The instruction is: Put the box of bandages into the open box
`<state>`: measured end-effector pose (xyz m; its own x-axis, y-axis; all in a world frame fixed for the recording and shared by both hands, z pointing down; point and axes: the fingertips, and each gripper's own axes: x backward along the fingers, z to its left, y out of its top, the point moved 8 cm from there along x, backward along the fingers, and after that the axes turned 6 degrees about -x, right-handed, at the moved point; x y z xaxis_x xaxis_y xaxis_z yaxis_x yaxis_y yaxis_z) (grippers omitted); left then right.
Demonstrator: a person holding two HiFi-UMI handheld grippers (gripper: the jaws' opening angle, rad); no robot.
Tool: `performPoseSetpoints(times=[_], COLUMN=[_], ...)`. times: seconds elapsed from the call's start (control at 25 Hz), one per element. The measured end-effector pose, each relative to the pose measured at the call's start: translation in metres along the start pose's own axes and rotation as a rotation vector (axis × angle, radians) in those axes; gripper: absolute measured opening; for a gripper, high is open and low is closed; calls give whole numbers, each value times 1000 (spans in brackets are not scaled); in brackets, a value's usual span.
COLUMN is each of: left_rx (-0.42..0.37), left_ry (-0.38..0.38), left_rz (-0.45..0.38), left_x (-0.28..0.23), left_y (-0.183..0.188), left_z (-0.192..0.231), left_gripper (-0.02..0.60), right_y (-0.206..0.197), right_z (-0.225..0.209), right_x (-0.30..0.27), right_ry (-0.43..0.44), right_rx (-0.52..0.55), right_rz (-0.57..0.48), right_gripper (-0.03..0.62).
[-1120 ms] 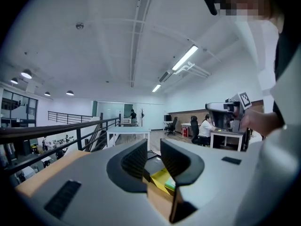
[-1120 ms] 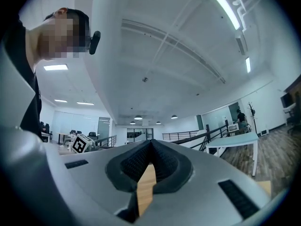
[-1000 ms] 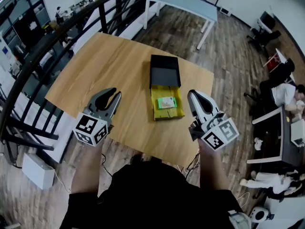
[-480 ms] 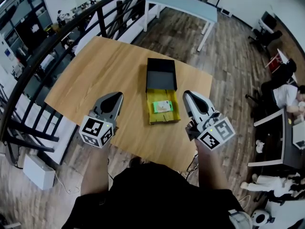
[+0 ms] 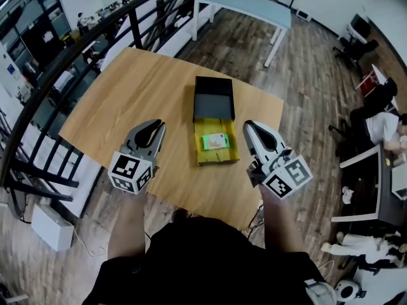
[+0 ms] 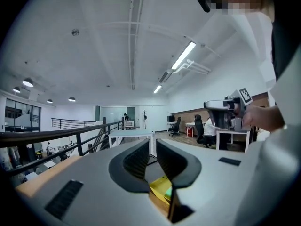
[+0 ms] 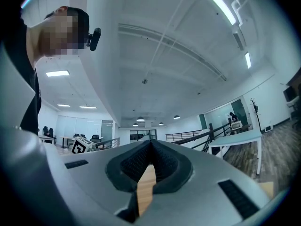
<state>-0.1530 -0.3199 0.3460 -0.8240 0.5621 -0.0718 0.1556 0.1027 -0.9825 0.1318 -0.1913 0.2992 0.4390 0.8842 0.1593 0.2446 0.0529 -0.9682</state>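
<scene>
Bandages (image 5: 216,141) sit in yellow tray (image 5: 217,157), black box (image 5: 213,98) at its far end; both tongs (left (image 5: 156,125), right (image 5: 248,126)) hover closed, empty, flanking it.

**Bright, even indoor light; heavy fisheye**

Head view is well exposed with nothing blown out. The wooden table (image 5: 127,94) is evenly lit, and shadows on it are soft and faint. Centre is sharp and the box of bandages (image 5: 216,141) is crisp. The railing (image 5: 135,29) bows hard toward the edges.

Both gripper views are lit from above. A ceiling strip light (image 6: 183,55) glares white in the left gripper view, a second strip light (image 7: 216,4) in the right. The white ceiling looks washed out and the corners vignette to black. Near foreground is soft, the distance sharper.
</scene>
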Motion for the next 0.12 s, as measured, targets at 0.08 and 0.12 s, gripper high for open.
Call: performPoseSetpoints(times=[0.08,0.12], left_rx=[7,9], left_ry=[-3,-4], left_rz=[-6,-8], left_x=[-1,-1], left_y=[0,1], left_z=[-1,-1], left_gripper=[72,72], right_y=[-1,-1], right_z=[-1,-2], right_x=[1,1], right_ry=[-3,-4], right_rx=[-4,-6], right_rz=[-1,-1], right_gripper=[35,35])
